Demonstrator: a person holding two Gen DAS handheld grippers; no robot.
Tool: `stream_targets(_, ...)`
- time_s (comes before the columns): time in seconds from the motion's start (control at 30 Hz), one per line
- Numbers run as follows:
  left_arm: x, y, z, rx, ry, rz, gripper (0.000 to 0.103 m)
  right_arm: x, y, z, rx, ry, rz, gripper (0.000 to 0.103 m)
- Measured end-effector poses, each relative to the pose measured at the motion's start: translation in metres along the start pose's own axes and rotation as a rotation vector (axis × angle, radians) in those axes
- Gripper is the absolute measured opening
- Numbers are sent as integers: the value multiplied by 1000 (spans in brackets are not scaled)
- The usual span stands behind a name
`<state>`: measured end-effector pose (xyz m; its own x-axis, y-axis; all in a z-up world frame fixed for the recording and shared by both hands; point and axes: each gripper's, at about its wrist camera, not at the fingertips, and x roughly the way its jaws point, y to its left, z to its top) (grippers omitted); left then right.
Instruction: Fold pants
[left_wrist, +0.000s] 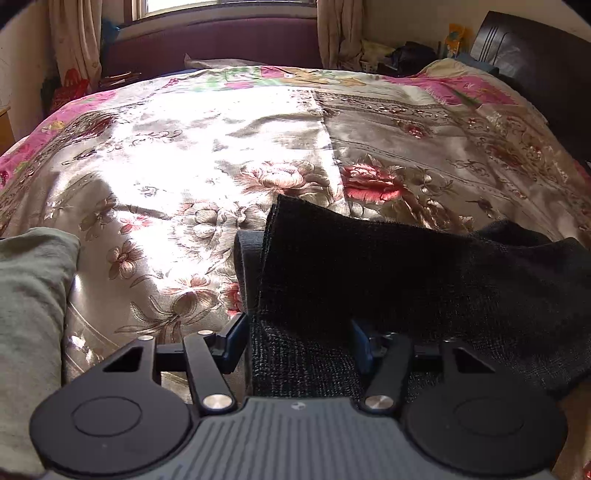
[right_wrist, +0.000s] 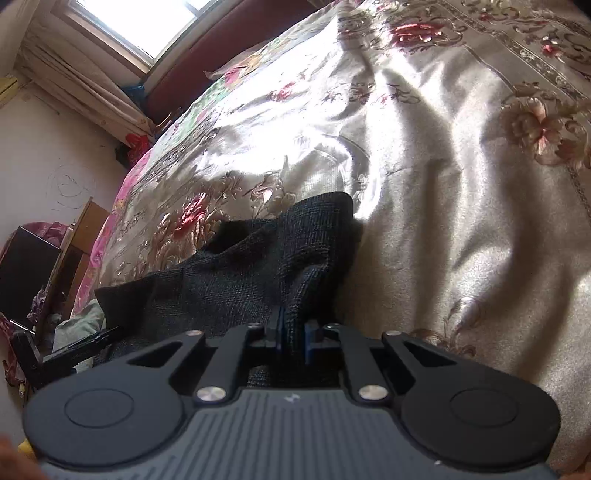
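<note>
Pants (left_wrist: 369, 266): dark woven cloth lying on the floral bedspread (left_wrist: 184, 155), at the near edge of the bed.

Left wrist view: the cloth runs from between the jaws away to the right, its long axis across the picture. The left gripper (left_wrist: 301, 343) stands apart with cloth between its fingers; whether the pads press on it cannot be told.

Right wrist view: the right gripper (right_wrist: 291, 332) is clamped on a pinched fold of the pants (right_wrist: 258, 258), which stretch leftward from it. Judged, the right hand alone has a sure grip.
</note>
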<state>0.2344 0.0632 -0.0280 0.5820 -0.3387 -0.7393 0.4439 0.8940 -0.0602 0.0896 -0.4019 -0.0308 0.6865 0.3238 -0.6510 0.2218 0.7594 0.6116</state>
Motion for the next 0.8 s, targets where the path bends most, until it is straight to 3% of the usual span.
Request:
stream_targets(0.07,-7,-9,-5,-9,17,-24,68,-16,-7,-8,10,-9,-7,10)
stream_targets(0.2,-29,-41,-24,65,38,-72,62,-49,-21,-24,9,-17,-42,10)
stream_targets(0.37,-45,-71,-52,81,38,-122,61,-90,-42,-49,50,-30,-92,10)
stream_targets(0.57,-51,-100,-64,184,-26,-46,62,-115,-40,-60,70,-68,-113,10)
stream_targets(0.8,-60,-110,-71,233,-101,-6,63,-123,11,-50,67,-152,-12,10)
